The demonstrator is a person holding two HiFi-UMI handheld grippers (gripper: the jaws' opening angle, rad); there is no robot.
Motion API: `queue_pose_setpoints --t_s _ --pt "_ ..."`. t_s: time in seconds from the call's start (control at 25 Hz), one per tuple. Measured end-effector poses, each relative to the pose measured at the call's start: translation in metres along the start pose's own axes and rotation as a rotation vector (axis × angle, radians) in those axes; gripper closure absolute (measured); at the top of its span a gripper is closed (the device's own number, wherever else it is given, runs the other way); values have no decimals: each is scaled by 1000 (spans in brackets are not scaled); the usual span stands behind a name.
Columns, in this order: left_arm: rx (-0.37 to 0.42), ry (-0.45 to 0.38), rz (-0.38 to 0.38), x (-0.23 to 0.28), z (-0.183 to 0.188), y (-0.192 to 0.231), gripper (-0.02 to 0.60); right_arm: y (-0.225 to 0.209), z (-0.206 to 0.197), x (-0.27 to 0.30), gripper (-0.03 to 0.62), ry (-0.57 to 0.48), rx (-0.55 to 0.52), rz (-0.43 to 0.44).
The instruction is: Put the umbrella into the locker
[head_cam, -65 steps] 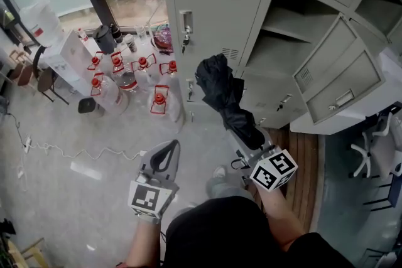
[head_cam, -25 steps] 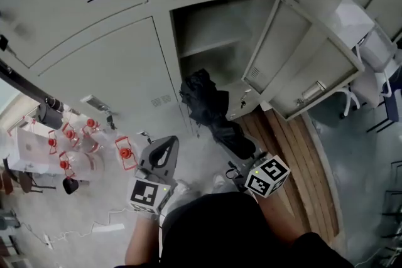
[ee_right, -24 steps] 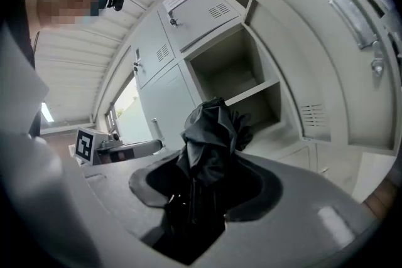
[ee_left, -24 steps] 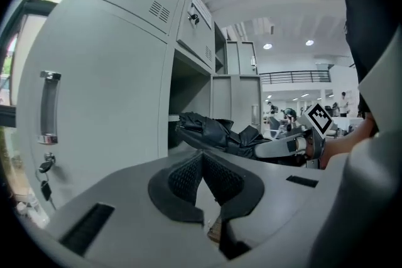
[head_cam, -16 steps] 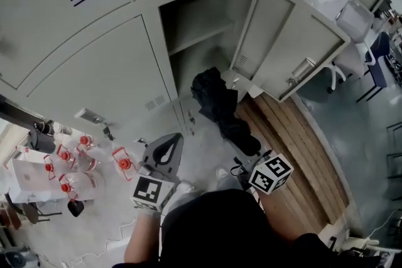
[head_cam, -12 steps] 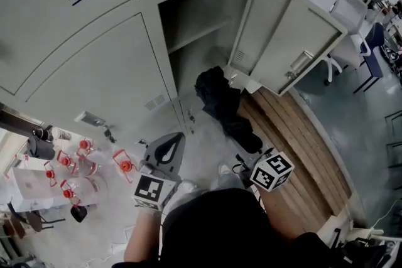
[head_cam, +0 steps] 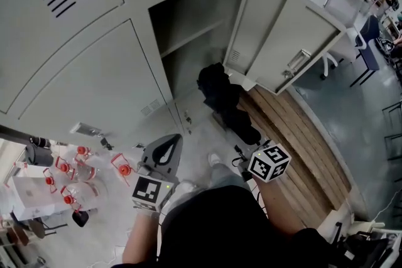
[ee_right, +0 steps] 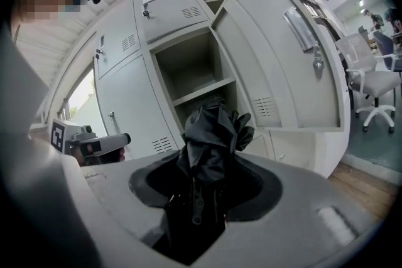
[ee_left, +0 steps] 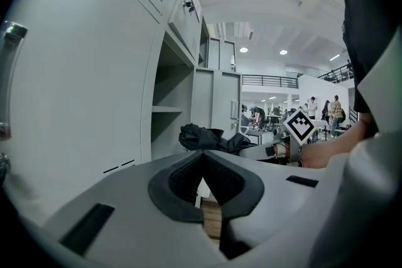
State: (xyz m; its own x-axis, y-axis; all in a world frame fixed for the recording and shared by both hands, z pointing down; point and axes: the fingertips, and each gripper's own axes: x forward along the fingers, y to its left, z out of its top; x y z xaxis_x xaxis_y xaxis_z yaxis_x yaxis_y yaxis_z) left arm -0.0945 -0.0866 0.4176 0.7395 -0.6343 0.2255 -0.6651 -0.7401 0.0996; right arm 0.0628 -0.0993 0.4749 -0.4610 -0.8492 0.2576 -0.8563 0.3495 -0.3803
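Head view: noted right gripper (head_cam: 244, 136) clamped on black folded umbrella (head_cam: 223, 94), marker cube at near end. Found umbrella pointing away from person, bunched end at mouth of open lower compt. of locker (head_cam: 188, 28); cannot tell whether past threshold. Noted locker door (head_cam: 276, 41) swung wide to right, above wooden platform (head_cam: 301, 141). Found left gripper (head_cam: 169, 139) lower left, tips together, empty, apart from umbrella. Saw bottles (head_cam: 78, 166) w/ red caps on floor, far left.

Left gripper view: confirmed left gripper (ee_left: 202, 157) closed, pads meeting at tips, nothing btw them. Saw umbrella (ee_left: 201, 137) beyond, beside open compt., below shelf level, w/ right gripper (ee_left: 251, 146) behind it.

Right gripper view: confirmed right gripper (ee_right: 202, 198) closed on umbrella (ee_right: 210, 135), fabric filling gap btw jaws, strap hanging down front. Saw open compt. of locker (ee_right: 195, 66) straight ahead, shelf across mid, locker door (ee_right: 282, 59) open at right. Noted left gripper (ee_right: 100, 144) at left, office chair (ee_right: 377, 85) far right.
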Motion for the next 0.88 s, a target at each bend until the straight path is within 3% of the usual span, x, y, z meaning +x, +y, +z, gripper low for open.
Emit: queue_pose_setpoints --t_s 0.28,0.88 --pt "-2 22 75 19 8 11 574 -27 5 47 388 76 -70 26" --pt "-17 64 282 19 10 35 574 -64 4 162 385 246 -78 90"
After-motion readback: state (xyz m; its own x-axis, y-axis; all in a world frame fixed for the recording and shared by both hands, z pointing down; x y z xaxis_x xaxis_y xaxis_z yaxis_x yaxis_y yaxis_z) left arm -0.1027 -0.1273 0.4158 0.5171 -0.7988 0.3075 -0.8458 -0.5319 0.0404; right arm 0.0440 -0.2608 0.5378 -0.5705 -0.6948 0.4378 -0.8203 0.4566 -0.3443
